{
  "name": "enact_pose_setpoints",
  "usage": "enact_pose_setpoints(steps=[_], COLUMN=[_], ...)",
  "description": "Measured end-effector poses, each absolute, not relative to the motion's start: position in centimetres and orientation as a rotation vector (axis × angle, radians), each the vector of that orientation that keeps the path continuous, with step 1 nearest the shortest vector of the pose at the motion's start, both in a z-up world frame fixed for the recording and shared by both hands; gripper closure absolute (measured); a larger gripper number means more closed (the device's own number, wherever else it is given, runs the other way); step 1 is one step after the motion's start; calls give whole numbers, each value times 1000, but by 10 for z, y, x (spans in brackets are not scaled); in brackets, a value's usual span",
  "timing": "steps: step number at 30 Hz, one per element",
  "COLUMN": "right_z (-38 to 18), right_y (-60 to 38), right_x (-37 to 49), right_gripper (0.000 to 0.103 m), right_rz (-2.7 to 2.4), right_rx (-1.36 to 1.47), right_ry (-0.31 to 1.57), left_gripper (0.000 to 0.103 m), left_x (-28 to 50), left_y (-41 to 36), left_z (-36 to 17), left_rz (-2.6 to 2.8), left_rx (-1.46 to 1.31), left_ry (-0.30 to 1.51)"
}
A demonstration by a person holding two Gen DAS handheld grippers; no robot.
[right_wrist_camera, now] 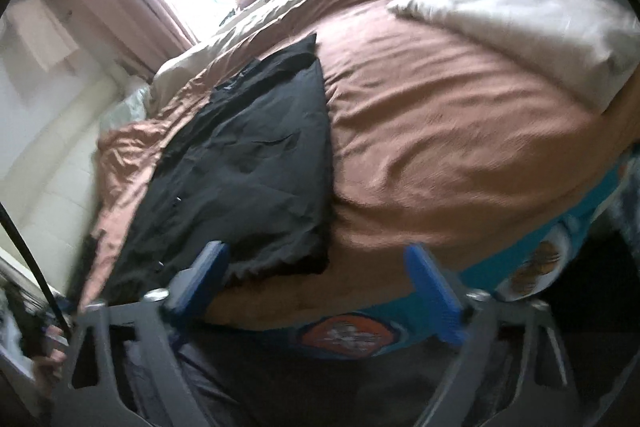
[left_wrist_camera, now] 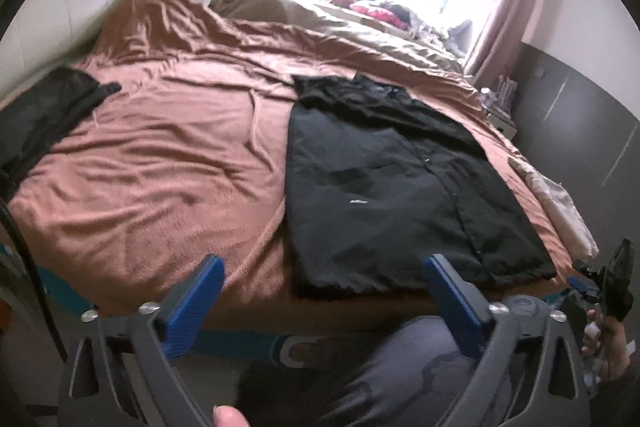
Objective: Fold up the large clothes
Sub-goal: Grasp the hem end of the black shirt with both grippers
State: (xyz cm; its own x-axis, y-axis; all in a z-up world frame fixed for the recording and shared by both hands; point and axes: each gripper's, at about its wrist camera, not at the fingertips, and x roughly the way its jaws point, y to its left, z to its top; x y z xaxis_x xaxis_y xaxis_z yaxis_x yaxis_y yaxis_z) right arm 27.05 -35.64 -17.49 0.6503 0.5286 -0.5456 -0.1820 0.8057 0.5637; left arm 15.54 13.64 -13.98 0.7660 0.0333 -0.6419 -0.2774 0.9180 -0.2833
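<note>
Black jacket [left_wrist_camera: 384,187] spread flat on the bed's brown blanket [left_wrist_camera: 168,155], sleeves folded in, hem gathered. Left gripper [left_wrist_camera: 324,291] and right gripper [right_wrist_camera: 320,279]: fingers released, empty.

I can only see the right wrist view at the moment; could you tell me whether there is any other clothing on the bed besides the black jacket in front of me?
Observer: Yes. In the left wrist view a second dark garment lies at the bed's far left edge, apart from the black jacket.
Operator: Thank you. Is the left gripper holding anything?
Observer: No. The left gripper is open, with nothing between its fingers.
Operator: And where is it relative to the jacket?
Observer: Short of the jacket's near hem, not touching it.
</note>
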Motion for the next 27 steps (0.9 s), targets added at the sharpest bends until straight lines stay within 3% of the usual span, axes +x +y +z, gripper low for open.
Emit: enact_pose_setpoints(steps=[5, 9, 13, 18, 27], right_z=[-194, -209, -219, -225, -229], right_y=[-350, -342, -348, -346, -330], right_x=[297, 309, 320, 326, 327], right_gripper=[35, 50, 50, 50, 54], right_rz=[504, 559, 540, 534, 529], right_rx=[622, 702, 795, 828, 812], right_ry=[814, 852, 848, 824, 812], left_gripper=[10, 13, 23, 44, 49], left_x=[178, 191, 206, 222, 218], left_y=[142, 152, 163, 168, 182], left_z=[-159, -168, -180, -195, -216], left_rz=[125, 93, 61, 45, 43], left_rx=[-420, -484, -562, -624, -784], left_ry=[722, 737, 768, 808, 866])
